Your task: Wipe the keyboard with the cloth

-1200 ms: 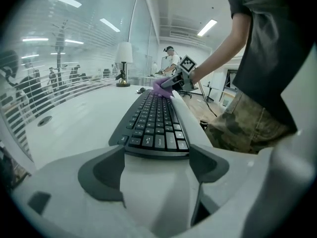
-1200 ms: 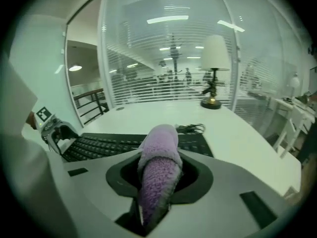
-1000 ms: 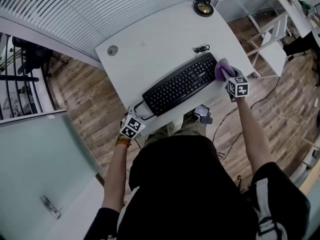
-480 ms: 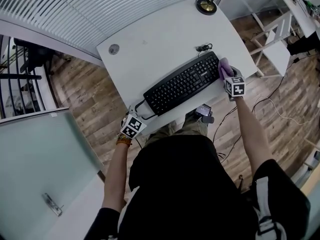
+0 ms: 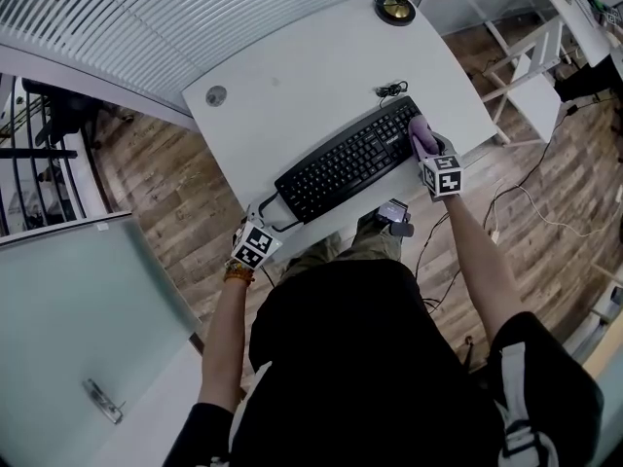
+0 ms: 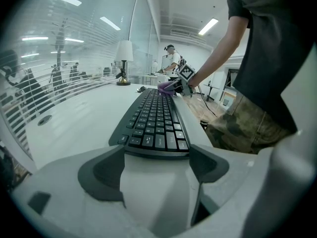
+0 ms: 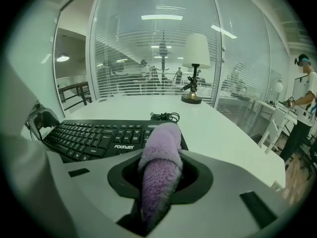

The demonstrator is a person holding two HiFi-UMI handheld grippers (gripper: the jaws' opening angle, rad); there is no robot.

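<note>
the left gripper (image 5: 255, 244) sits at the near left edge of the white rectangular table (image 5: 292, 86). in the left gripper view its jaws stand wide, one against each long side of the left end of the black plastic keyboard (image 5: 346, 161), which lies between them. the keyboard lies aslant across the table, its right end farther from the person. behind its left half a small round grey grommet (image 5: 216, 95) is set in the tabletop. just behind its right end lies a coiled black cable (image 5: 391, 89). the fluffy purple cloth (image 5: 421, 134) rests on the keyboard's right end, on the last keys. the right gripper (image 5: 429, 154) has its jaws closed narrow on this cloth, which sticks out forward between them. farther back at the table's far right corner stands a lamp with a round brass base (image 5: 396, 8).
</note>
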